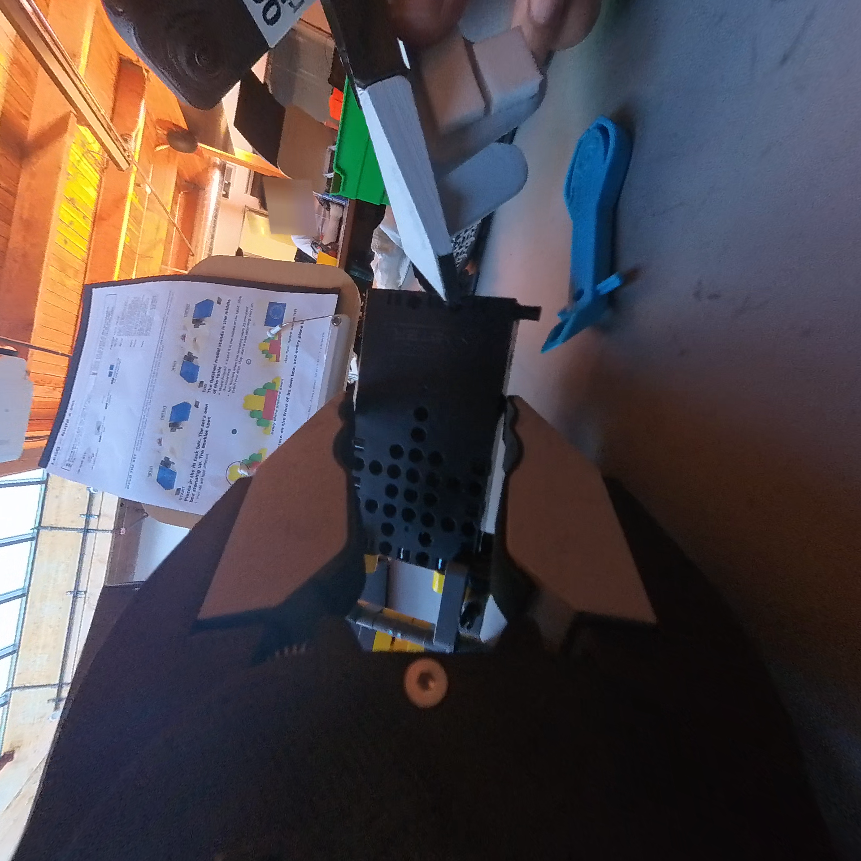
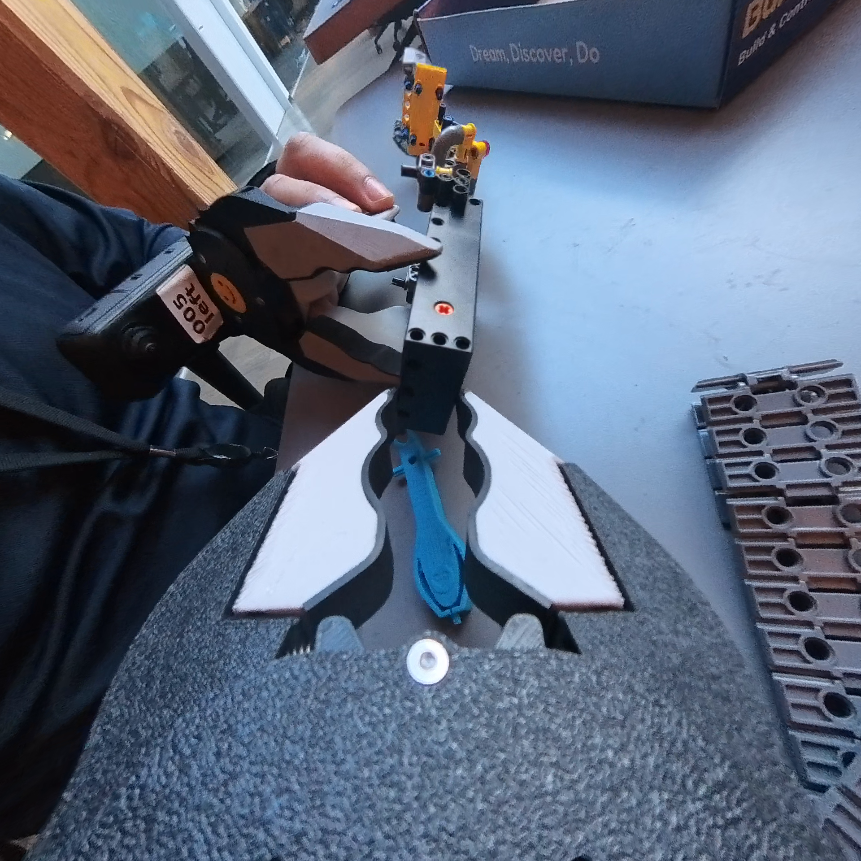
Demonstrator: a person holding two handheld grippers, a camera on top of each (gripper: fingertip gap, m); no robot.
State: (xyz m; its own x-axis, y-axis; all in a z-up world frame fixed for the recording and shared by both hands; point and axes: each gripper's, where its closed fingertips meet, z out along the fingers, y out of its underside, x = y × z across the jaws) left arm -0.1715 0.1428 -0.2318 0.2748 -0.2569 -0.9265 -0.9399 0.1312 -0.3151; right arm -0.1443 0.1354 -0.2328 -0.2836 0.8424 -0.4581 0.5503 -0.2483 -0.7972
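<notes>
The left hand-held gripper [image 1: 428, 419] was clamped across one long black block with holes [image 1: 419, 466], its fingers pressing on opposite faces. The block was lifted clear of the grey tabletop [image 2: 629, 279]. The right hand-held gripper [image 2: 427, 403] had its fingertips on either side of the block's near end. They were close against it, but whether they were squeezing it could not be told.

Beyond the right hand-held gripper, at the block's far end, stood one yellow and grey built section [image 2: 424, 107], seemingly joined to the block. One blue lever tool [image 2: 435, 536] lay flat on the tabletop directly beneath the right hand-held gripper. To that gripper's right lay one strip of grey track links [image 2: 792, 536], and ahead of it one dark blue box [image 2: 582, 65]. One printed sheet [image 1: 195, 386] stood to the left of the left hand-held gripper.
</notes>
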